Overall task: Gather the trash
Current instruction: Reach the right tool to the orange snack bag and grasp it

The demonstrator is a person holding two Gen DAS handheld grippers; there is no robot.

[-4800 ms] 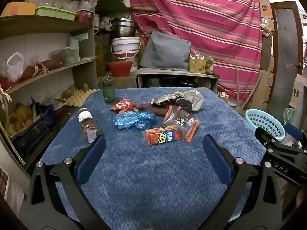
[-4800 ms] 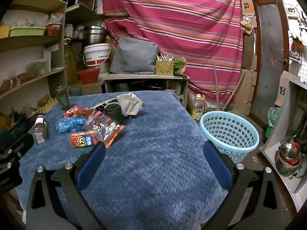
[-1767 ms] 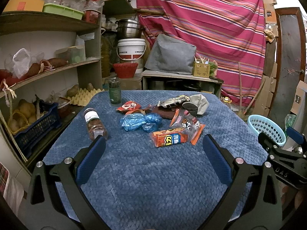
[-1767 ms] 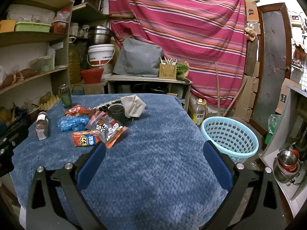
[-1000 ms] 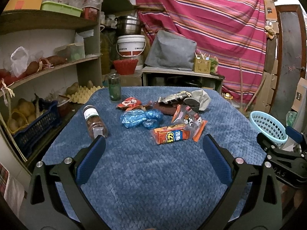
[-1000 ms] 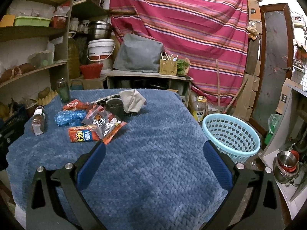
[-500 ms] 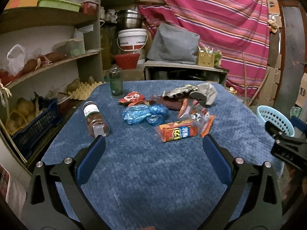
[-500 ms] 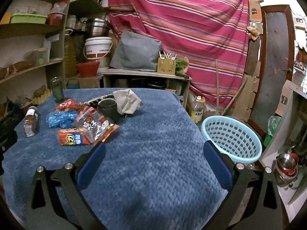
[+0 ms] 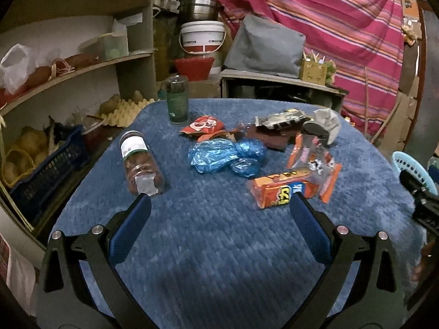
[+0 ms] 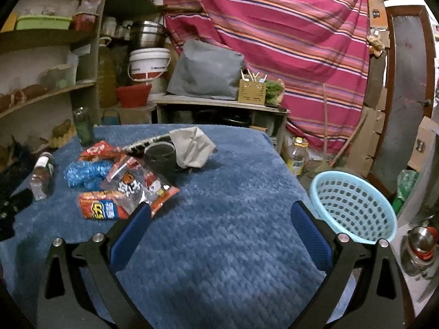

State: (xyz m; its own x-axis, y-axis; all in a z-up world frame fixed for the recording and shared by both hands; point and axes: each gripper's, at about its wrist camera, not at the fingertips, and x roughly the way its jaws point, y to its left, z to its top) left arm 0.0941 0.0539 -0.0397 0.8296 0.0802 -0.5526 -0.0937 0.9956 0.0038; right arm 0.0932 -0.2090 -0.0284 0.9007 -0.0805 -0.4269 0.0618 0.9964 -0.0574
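With both your left claw (image 9: 219, 213) and right claw (image 10: 221, 215) wide open and empty, a careless reach could also snag the brown-filled clear plastic jar (image 9: 141, 166) lying just ahead of your left claw's left finger, rather than only the crinkly orange snack packet (image 9: 282, 190) just ahead of its right finger.

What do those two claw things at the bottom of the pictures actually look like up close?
Both look alike. The left gripper and right gripper each have two matte black angular arms studded with round silver bolts, ending in flat fingers padded in blue. No cables or sleeves show. No lettering is legible.
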